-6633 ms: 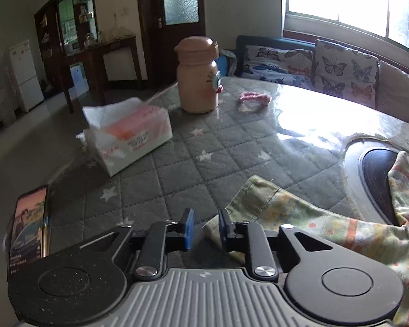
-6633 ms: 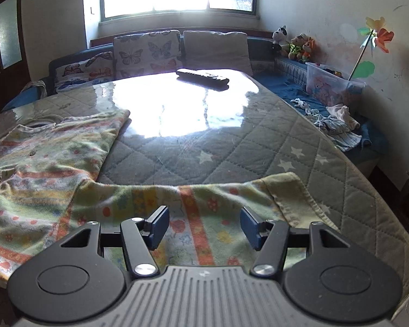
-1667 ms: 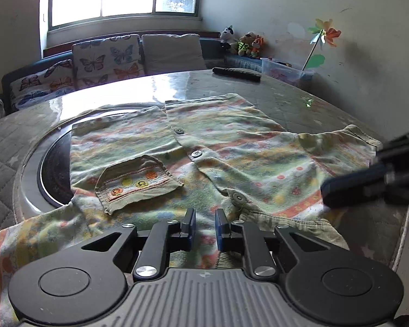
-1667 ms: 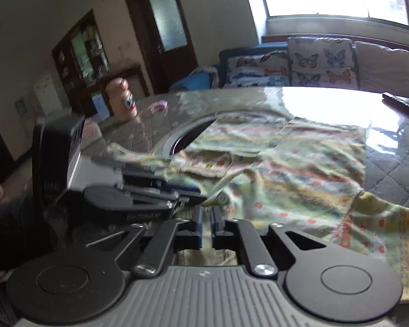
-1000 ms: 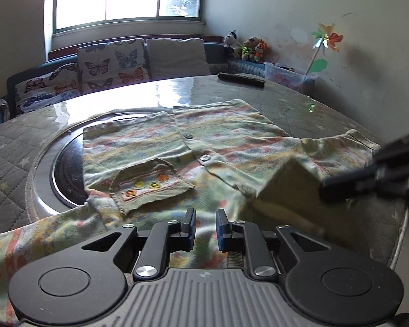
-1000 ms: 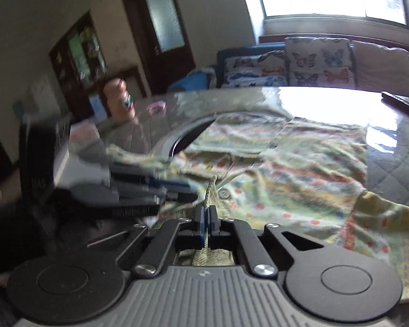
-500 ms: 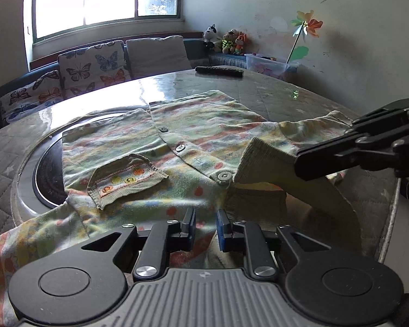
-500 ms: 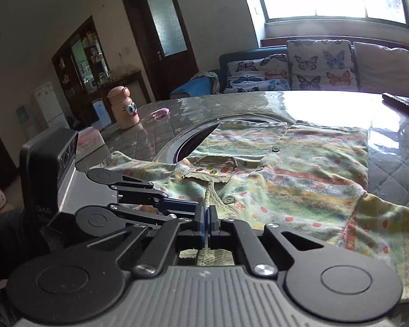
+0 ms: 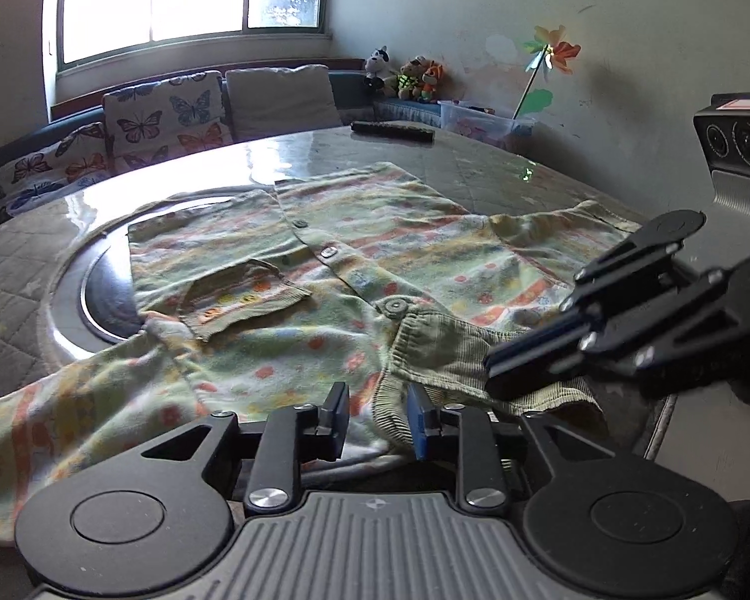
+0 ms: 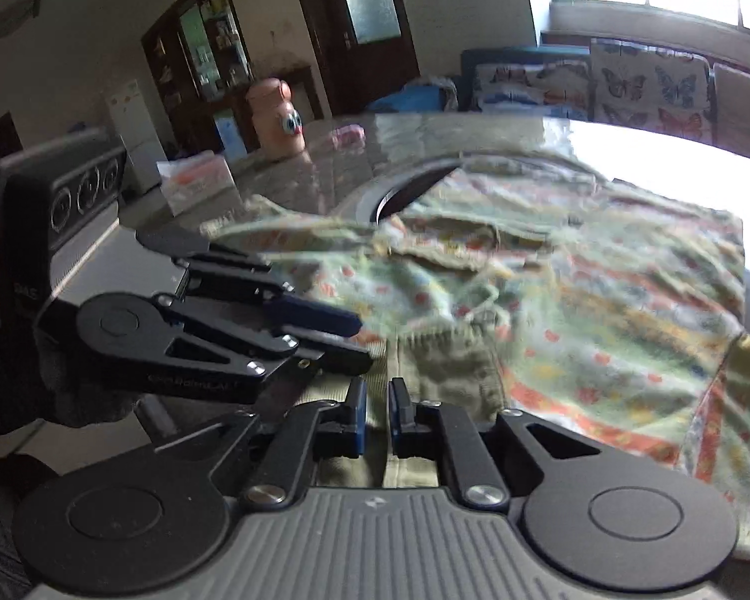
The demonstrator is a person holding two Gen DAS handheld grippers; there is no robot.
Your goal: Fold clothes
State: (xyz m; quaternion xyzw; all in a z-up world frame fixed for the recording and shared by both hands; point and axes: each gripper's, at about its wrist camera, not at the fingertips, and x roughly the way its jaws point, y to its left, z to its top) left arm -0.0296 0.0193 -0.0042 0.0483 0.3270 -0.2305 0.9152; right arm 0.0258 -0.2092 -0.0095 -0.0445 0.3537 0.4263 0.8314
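A round bench (image 9: pixel 500 175) with a quilted star-print cover under glossy film carries a child's patterned button-front shirt (image 9: pixel 385 250), spread flat over the recessed metal ring (image 9: pixel 75 290) at the bench's centre. In the left wrist view a dark remote control (image 9: pixel 392 131) lies at the far edge toward 12 o'clock, with butterfly cushions (image 9: pixel 170 117) on a sofa behind it, stuffed toys (image 9: pixel 405 80) at 1 o'clock and a paper pinwheel (image 9: pixel 550 57) against the wall at 2 o'clock. In the right wrist view a peach jar with cartoon eyes (image 10: pixel 277 117) stands at 11 o'clock, a tissue pack (image 10: pixel 195 182) at 10 o'clock and a small pink item (image 10: pixel 347 134) just past the jar. Nothing lies on the shirt itself; each claw's black linkage crosses the other camera's view and hides part of the near hem. The left claw (image 9: pixel 377 417) sits at the near edge at 6 o'clock, its jaws having just been opening to a modest gap, with the ribbed collar fold (image 9: pixel 445 350) lying loosely between them and not pinched. The right claw (image 10: pixel 376 412) has also just been opening, only to a narrow slit, over olive ribbed cloth; whether its pads press that cloth I cannot tell. The shirt's pocket (image 9: pixel 245 295) lies toward 11 o'clock of the left claw.
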